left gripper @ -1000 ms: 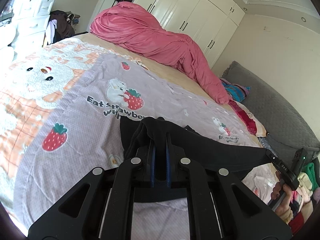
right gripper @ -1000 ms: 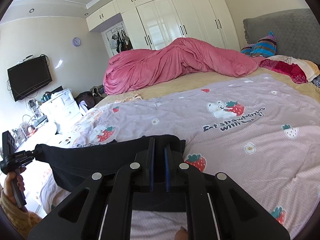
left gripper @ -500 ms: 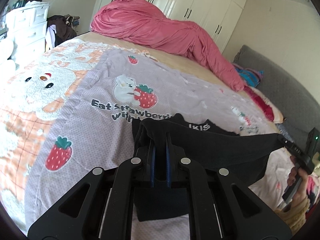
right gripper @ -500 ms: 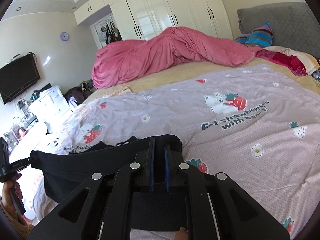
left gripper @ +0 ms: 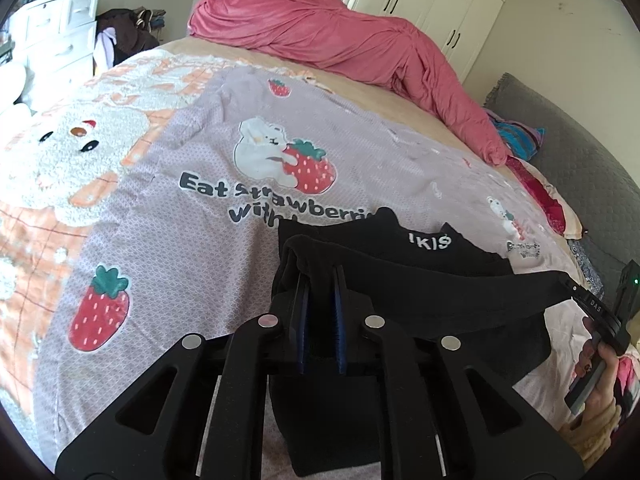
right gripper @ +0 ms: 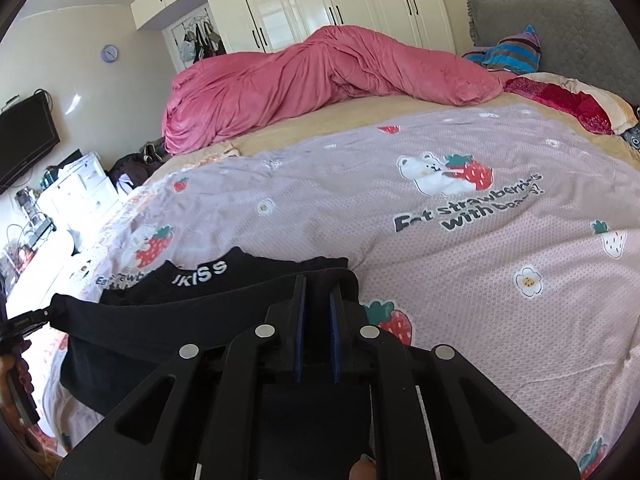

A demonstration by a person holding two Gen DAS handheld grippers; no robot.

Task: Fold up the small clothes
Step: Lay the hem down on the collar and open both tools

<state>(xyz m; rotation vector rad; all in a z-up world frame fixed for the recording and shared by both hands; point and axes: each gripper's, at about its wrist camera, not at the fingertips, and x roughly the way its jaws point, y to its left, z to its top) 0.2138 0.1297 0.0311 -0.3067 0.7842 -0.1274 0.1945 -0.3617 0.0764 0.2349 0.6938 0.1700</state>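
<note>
Black soft knit: one garment (left gripper: 432, 300) with white-lettered collar, stretched above the strawberry-print quilt (left gripper: 200, 240) | two grippers, left gripper (left gripper: 320, 284) and right gripper (right gripper: 317, 292), each pinching a corner, jaws easing open | since a second ago: lower, collar now lying on quilt | one pink duvet (right gripper: 320, 76), rumpled

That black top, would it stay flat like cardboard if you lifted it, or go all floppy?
Probably floppy: the black top sags between the left hand-held gripper and the right hand-held gripper. It likely weighs little, since two pinched corners carry it. It shouldn't roll or break, though it may slip as both grippers' jaws are opening.
</note>
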